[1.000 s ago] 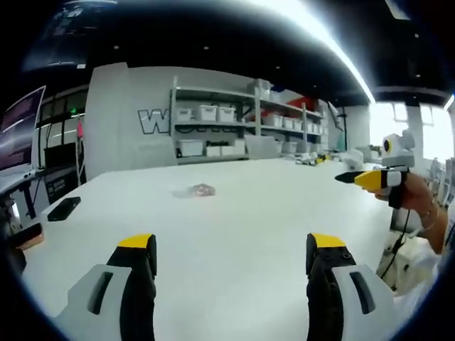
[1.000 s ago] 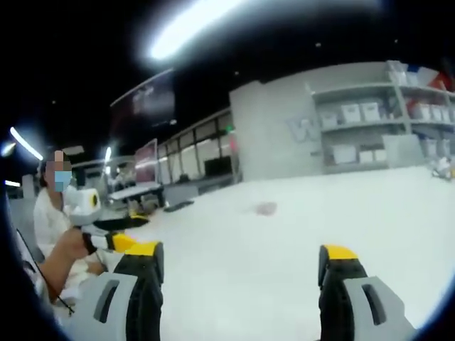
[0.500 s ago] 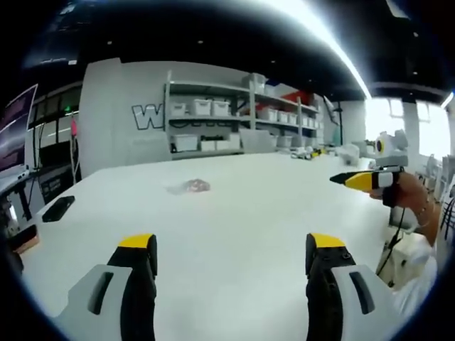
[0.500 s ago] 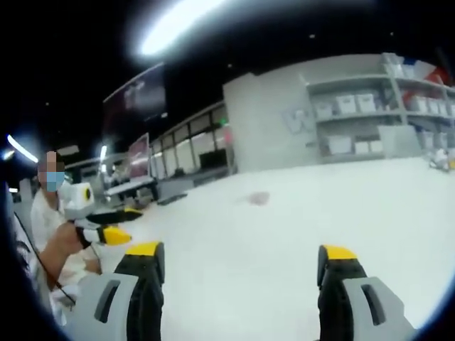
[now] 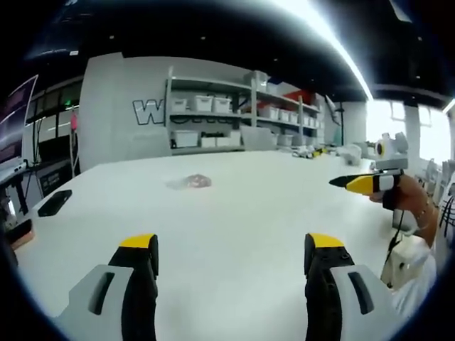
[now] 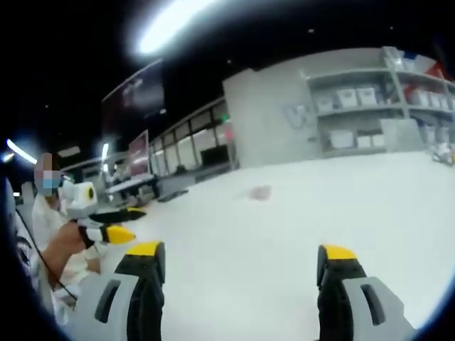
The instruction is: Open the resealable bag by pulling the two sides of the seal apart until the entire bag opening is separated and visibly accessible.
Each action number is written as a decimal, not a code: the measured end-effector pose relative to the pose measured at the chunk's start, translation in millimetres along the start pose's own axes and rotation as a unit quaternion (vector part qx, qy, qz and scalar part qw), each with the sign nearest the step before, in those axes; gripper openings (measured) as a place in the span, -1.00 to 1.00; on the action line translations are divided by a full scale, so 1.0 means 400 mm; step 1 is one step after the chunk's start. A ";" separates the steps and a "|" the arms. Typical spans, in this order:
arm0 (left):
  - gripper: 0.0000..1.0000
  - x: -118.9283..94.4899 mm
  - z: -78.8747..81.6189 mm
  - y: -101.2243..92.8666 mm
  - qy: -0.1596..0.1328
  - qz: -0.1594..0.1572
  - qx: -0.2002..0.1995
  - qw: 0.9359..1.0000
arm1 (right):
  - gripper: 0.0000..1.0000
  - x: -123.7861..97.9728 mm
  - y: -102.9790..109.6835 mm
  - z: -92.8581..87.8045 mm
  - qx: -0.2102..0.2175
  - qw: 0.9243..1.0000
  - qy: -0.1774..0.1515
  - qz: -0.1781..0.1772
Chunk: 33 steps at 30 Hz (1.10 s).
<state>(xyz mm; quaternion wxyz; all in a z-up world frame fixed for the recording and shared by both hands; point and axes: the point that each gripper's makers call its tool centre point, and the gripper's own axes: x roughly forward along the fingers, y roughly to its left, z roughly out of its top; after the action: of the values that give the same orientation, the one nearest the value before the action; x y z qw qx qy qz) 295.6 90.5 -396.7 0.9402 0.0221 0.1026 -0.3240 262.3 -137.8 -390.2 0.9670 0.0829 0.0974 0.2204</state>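
Closest to me, the left gripper (image 5: 227, 249) and right gripper (image 6: 238, 257) both hang over the white bench (image 5: 234, 213) with jaws spread wide, holding nothing. Farther out, well apart from both, the bag (image 5: 189, 182) lies flat and untouched on the bench, so the whole opening job looks undone.

You are in a lab or workshop hall, not a home. A broad white counter (image 5: 234, 213) stretches ahead of you under long ceiling strip lights (image 5: 334, 42). On the far side stand metal shelves (image 5: 213, 117) stacked with white storage bins (image 5: 207, 104), beside a grey wall bearing large lettering (image 5: 146, 112). Off to one side you can see dark screens (image 6: 146, 153) and further workbenches.
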 end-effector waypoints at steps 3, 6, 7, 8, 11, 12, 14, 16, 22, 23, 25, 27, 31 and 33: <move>0.66 -0.002 0.000 0.003 -0.003 0.001 -0.003 1.000 | 0.78 0.001 0.001 0.003 -0.002 1.000 -0.001 0.000; 0.66 -0.004 -0.002 0.005 -0.003 0.002 -0.004 1.000 | 0.78 0.002 0.004 0.003 -0.005 1.000 0.000 0.000; 0.66 -0.005 -0.002 0.005 -0.003 0.002 -0.004 1.000 | 0.78 0.003 0.005 0.002 -0.005 1.000 0.001 0.001; 0.66 -0.007 -0.003 0.005 -0.003 0.001 -0.004 1.000 | 0.78 0.003 0.007 0.000 -0.005 1.000 0.002 0.001; 0.66 -0.012 -0.002 0.006 -0.006 0.002 -0.006 1.000 | 0.78 0.004 0.015 -0.006 -0.007 1.000 0.006 0.002; 0.66 -0.014 -0.002 0.007 -0.007 0.003 -0.007 1.000 | 0.78 0.004 0.019 -0.007 -0.007 1.000 0.008 0.004; 0.66 -0.017 -0.001 0.009 -0.008 0.004 -0.008 1.000 | 0.78 0.004 0.023 -0.006 -0.009 1.000 0.008 0.005; 0.65 -0.019 -0.001 0.009 -0.008 0.003 -0.009 1.000 | 0.78 0.005 0.025 -0.005 -0.009 1.000 0.007 0.006; 0.65 -0.021 -0.009 0.006 -0.003 0.000 -0.010 1.000 | 0.78 0.007 0.029 -0.012 -0.005 1.000 0.010 0.007; 0.65 -0.022 -0.009 0.007 -0.004 0.001 -0.010 1.000 | 0.78 0.007 0.030 -0.014 -0.005 1.000 0.011 0.008; 0.65 -0.023 -0.008 0.009 -0.006 0.001 -0.011 1.000 | 0.78 0.007 0.031 -0.016 -0.004 1.000 0.012 0.009; 0.65 -0.023 -0.007 0.010 -0.006 0.002 -0.011 1.000 | 0.78 0.007 0.032 -0.017 -0.003 1.000 0.012 0.010; 0.64 -0.021 -0.013 0.006 -0.004 0.001 -0.012 1.000 | 0.78 0.007 0.033 -0.021 -0.001 1.000 0.013 0.011; 0.64 -0.019 -0.018 0.002 0.000 -0.001 -0.012 1.000 | 0.78 0.007 0.034 -0.024 0.001 1.000 0.014 0.012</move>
<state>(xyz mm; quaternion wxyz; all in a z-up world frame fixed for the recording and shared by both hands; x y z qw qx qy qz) 289.0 96.4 -402.2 0.9400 0.0103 0.1063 -0.3239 257.0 -123.4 -397.3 0.9629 0.0815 0.1102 0.2327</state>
